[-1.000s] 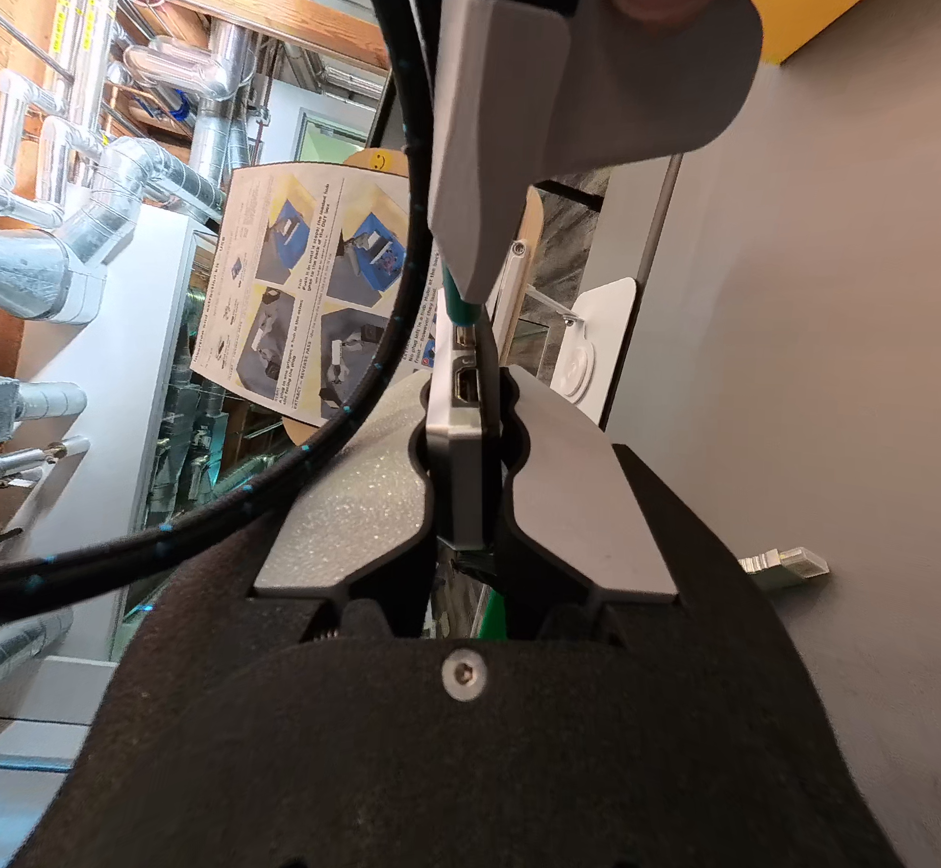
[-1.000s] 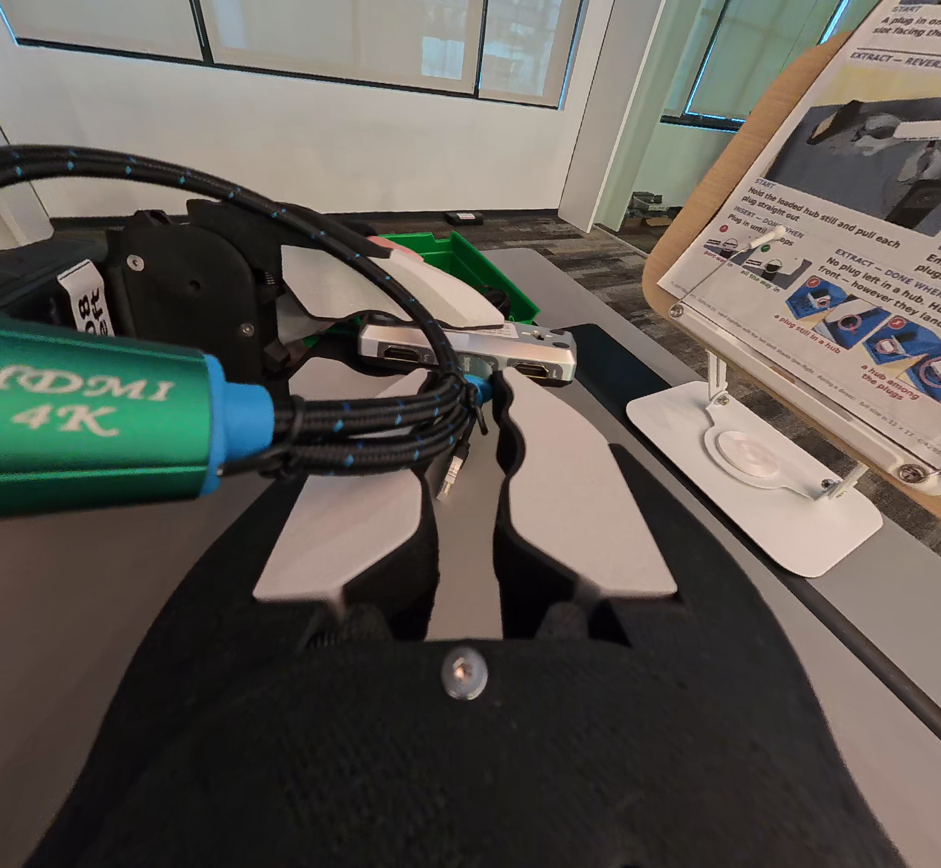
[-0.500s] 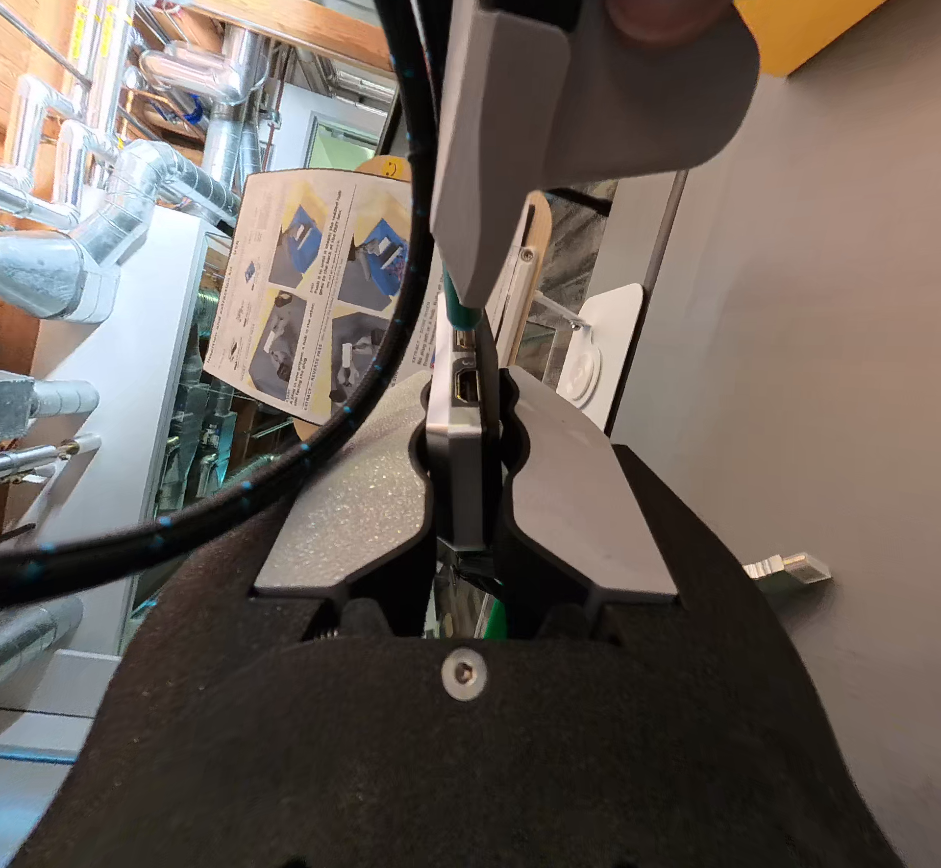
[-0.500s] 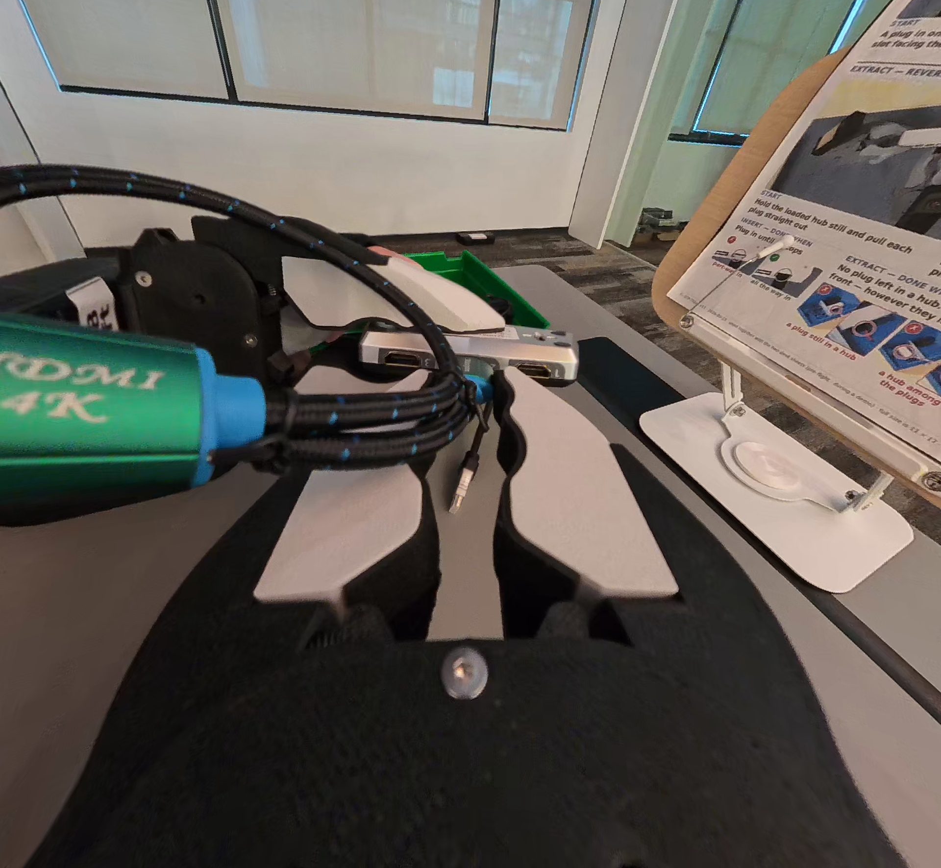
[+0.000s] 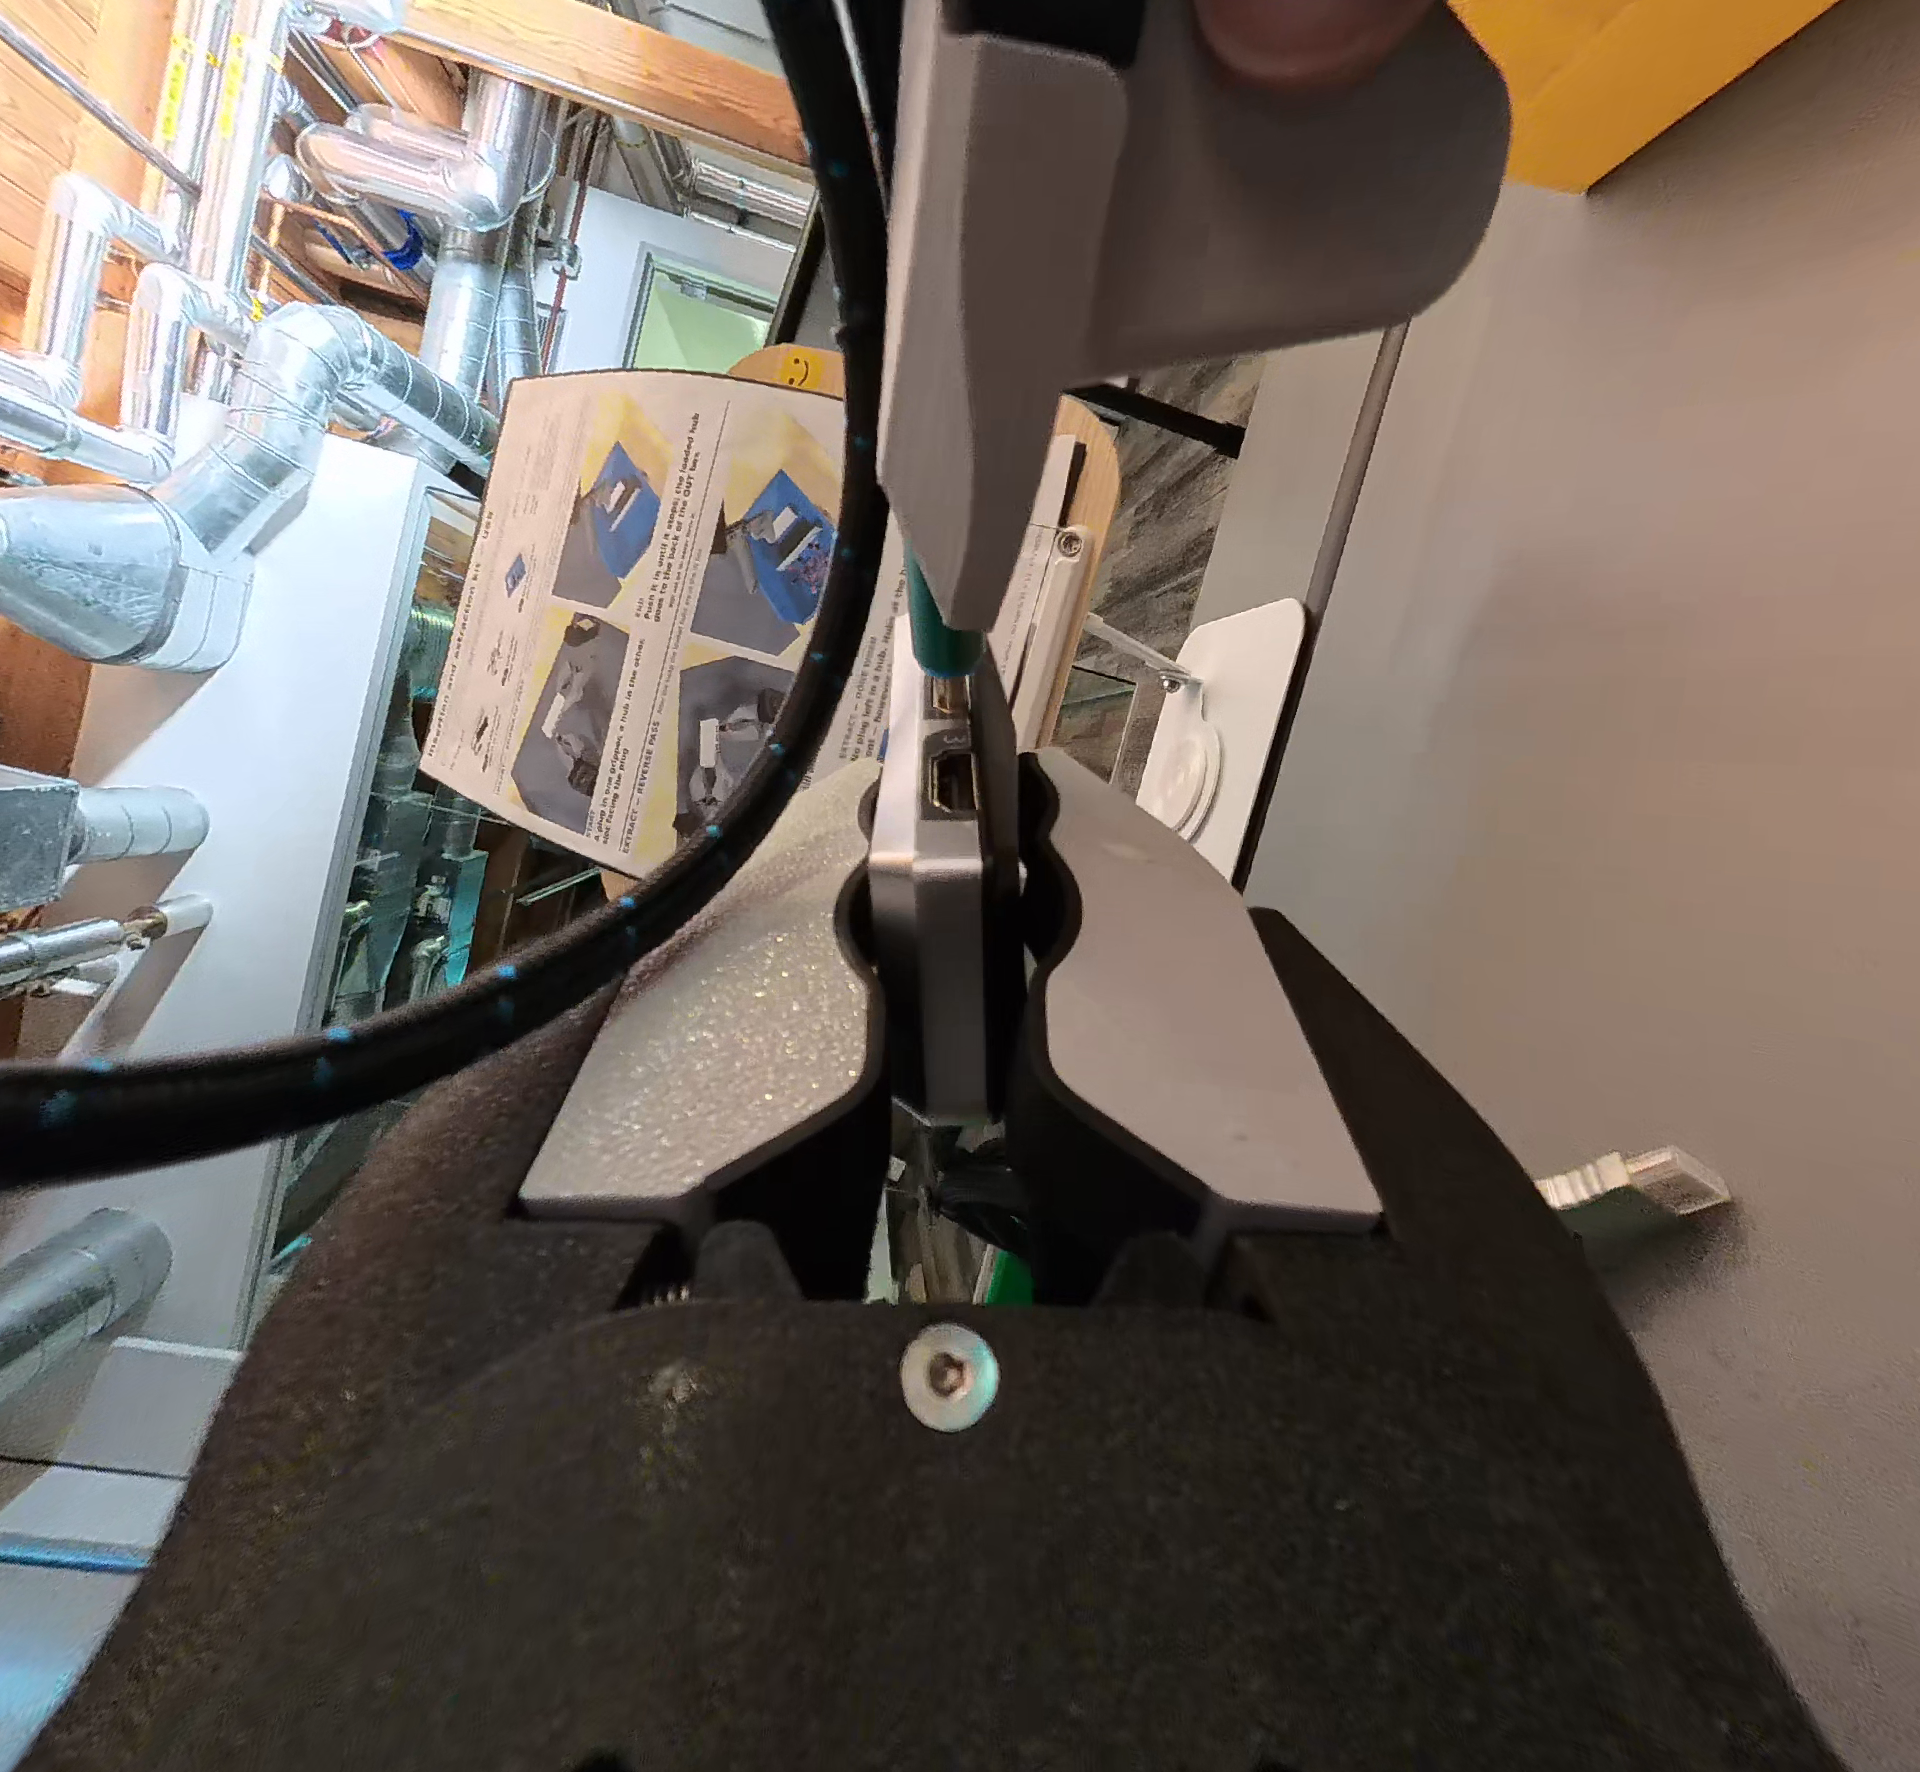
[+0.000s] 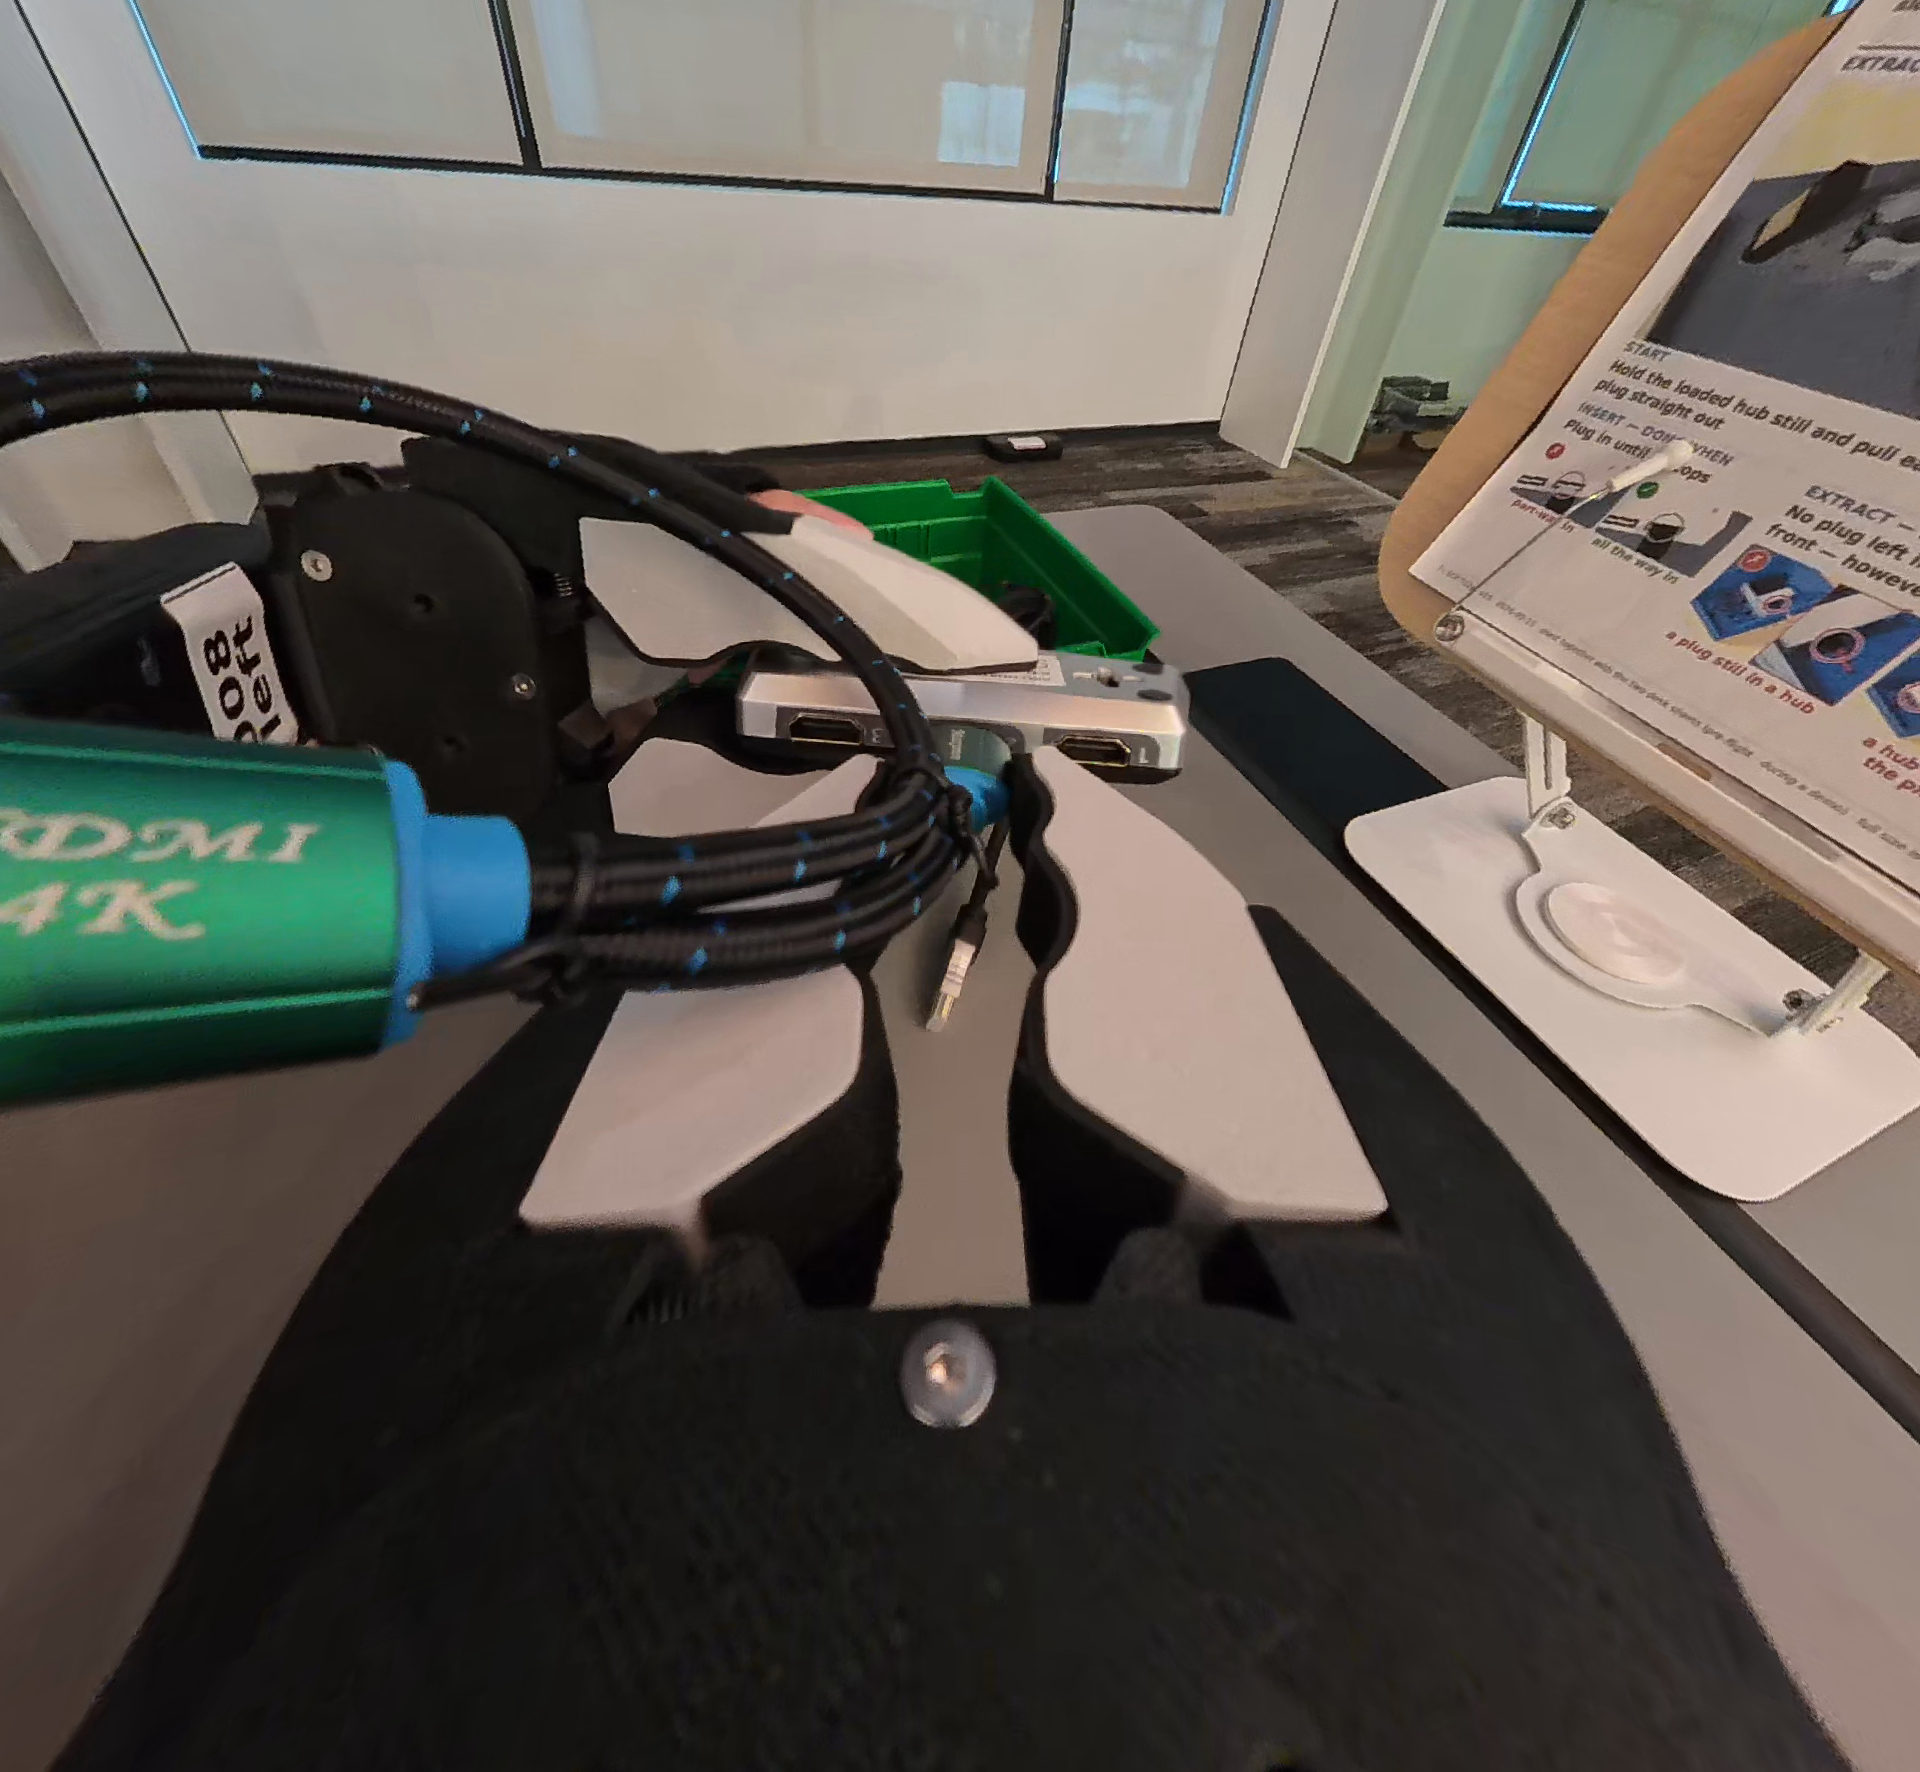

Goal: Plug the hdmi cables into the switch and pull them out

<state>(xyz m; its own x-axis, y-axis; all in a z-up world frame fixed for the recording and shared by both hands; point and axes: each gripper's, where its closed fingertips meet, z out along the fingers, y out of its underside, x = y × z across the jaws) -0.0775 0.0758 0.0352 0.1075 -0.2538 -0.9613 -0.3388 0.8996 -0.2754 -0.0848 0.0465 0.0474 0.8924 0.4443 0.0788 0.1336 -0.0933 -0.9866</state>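
Left wrist view: the left gripper [image 5: 940, 849] is clamped on the silver switch [image 5: 935, 953], held edge-on. Just beyond the switch, a green plug [image 5: 940, 647] meets its far port, with the right gripper [image 5: 961, 517] directly above. A braided cable [image 5: 665, 891] loops left of the switch.

Right wrist view: the right gripper [image 6: 961, 823] is closed on the plug [image 6: 982, 792] at the switch [image 6: 961, 730], between two empty ports. A second green plug [image 6: 197, 912], lettered, hangs left of the switch; an instruction sheet [image 6: 1704, 434] stands to the right, well apart.

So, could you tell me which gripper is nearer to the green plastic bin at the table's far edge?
Left. The left gripper, clamping the silver switch, sits right beside the green plastic bin; the right gripper is farther back, gripping the cable plug.
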